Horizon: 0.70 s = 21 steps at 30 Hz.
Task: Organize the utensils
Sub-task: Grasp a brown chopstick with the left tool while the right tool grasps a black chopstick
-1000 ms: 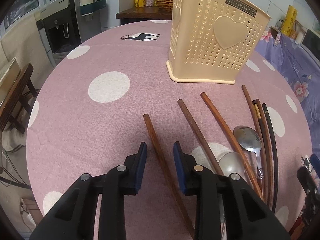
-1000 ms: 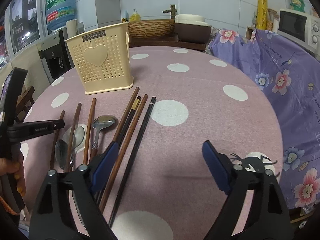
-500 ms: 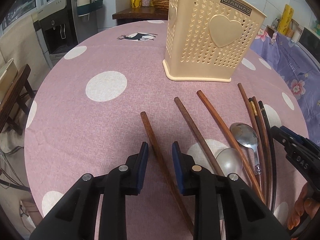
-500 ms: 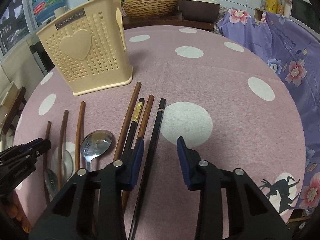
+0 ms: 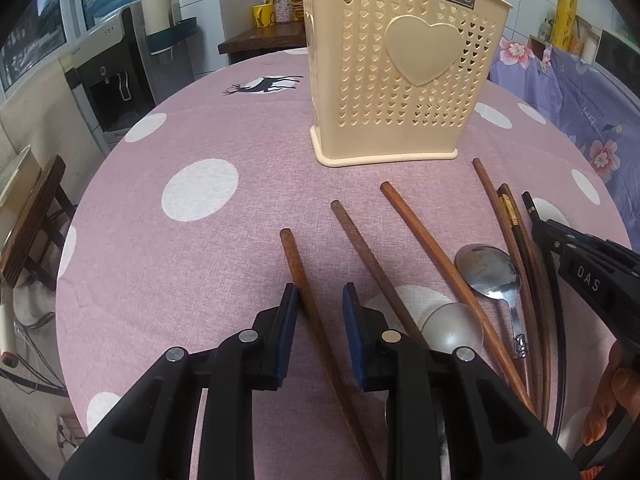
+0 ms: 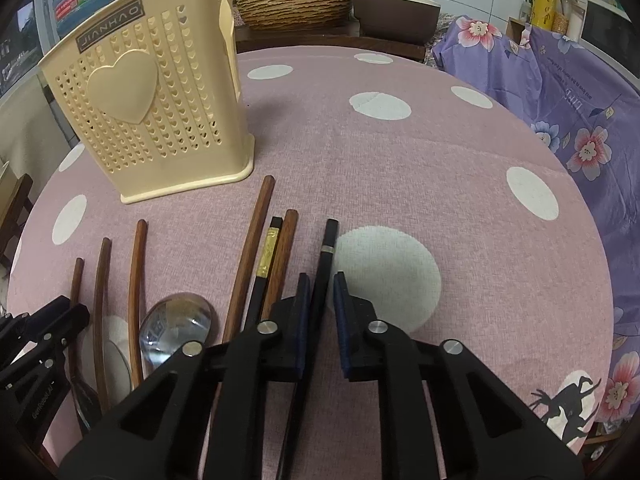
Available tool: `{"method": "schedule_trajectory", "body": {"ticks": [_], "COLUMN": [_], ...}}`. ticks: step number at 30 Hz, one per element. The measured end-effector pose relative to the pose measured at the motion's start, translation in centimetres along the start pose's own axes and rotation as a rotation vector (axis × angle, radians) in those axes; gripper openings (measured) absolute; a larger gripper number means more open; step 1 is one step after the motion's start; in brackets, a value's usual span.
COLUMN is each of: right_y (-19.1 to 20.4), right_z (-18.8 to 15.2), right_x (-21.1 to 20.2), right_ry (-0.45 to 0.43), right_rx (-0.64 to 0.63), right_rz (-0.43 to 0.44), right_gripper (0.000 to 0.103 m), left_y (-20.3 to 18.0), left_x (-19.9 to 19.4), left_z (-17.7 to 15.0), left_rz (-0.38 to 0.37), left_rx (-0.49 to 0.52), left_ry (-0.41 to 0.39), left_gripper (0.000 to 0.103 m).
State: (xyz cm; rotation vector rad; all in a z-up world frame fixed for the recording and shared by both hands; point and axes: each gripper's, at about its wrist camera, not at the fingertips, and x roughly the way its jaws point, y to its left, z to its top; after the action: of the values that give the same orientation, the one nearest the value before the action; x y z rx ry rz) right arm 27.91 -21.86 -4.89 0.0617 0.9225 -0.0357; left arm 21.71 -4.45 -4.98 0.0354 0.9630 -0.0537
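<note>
A cream perforated utensil holder (image 5: 400, 80) stands on the pink dotted table; it also shows in the right wrist view (image 6: 148, 116). Several chopsticks and two metal spoons (image 5: 488, 272) lie in front of it. My left gripper (image 5: 320, 300) straddles the leftmost brown chopstick (image 5: 296, 268), jaws narrowly apart, the stick touching the left pad. My right gripper (image 6: 322, 288) straddles a black chopstick (image 6: 326, 256), jaws narrowly apart around it. The right gripper also shows at the right edge of the left wrist view (image 5: 588, 272).
A purple floral cloth (image 6: 580, 92) covers something at the table's right. A water dispenser (image 5: 112, 80) stands left of the table. A wicker basket (image 6: 296, 4) and a pot sit on a shelf behind. A wooden chair (image 5: 32, 216) is at the left.
My right gripper has moved forward and down over the black chopstick and narrowed its jaws from wide open. My left gripper has lowered slightly over the brown chopstick.
</note>
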Motion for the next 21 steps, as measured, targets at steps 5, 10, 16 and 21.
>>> {"method": "schedule_trajectory", "body": {"ticks": [5,10,16,21], "right_y": [-0.5,-0.9,-1.2,-1.6], "right_z": [0.3,0.4,0.4,0.4], "right_x": [0.1,0.3,-0.1,-2.5], "right_ry": [-0.005,-0.004,-0.022,-0.08], "right_rx": [0.011,0.035,0.058,0.066], "right_rz": [0.034,0.072,0.129,0.153], "right_gripper": [0.009,0.008,0.008,0.008], "left_y": [0.5,0.7,1.0,2.0], "left_x": [0.1,0.2,0.3,-1.0], "left_z": [0.1,0.3,0.5,1.0], "left_rz": [-0.027,-0.052,-0.085,-0.116], "left_rx": [-0.016,-0.028,-0.045,-0.085], "left_ry": [-0.004,0.002,0.001,-0.043], "left_gripper": [0.011,0.01,0.009,0.009]}}
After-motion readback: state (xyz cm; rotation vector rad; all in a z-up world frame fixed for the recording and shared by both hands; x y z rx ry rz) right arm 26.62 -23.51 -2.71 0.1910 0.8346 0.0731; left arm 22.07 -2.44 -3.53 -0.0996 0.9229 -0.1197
